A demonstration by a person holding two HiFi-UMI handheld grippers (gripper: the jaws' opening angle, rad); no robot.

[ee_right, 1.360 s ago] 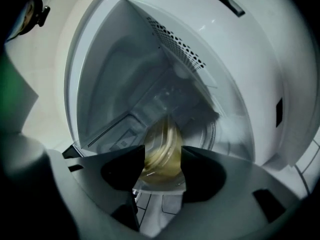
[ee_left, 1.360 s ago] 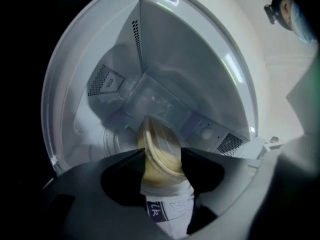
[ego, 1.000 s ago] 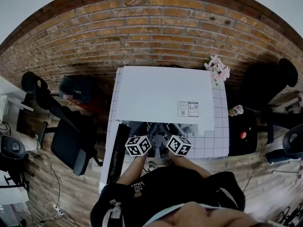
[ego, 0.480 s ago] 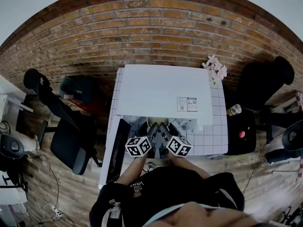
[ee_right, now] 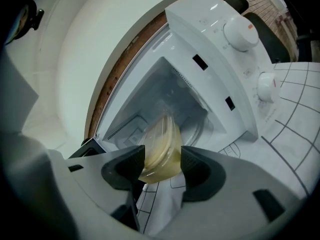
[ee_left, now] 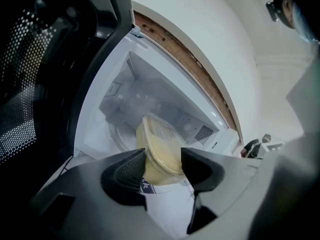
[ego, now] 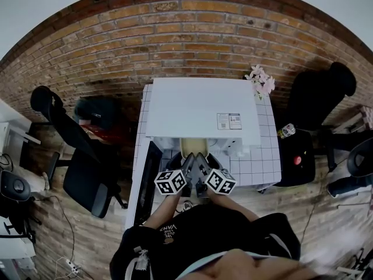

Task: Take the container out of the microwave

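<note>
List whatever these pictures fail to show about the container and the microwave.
- Bottom of the container: covered by the left hand-held gripper and the right hand-held gripper in their own views.
- The container in the head view: half hidden by both hand-held grippers and the top of the microwave.
- Print on the label: too small, head view.
- The microwave door: dark, cut by the left gripper view's edge.

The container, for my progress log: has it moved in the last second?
Yes. In the head view the container now shows past the microwave front edge, toward the person; a second ago the microwave's top hid it.
</note>
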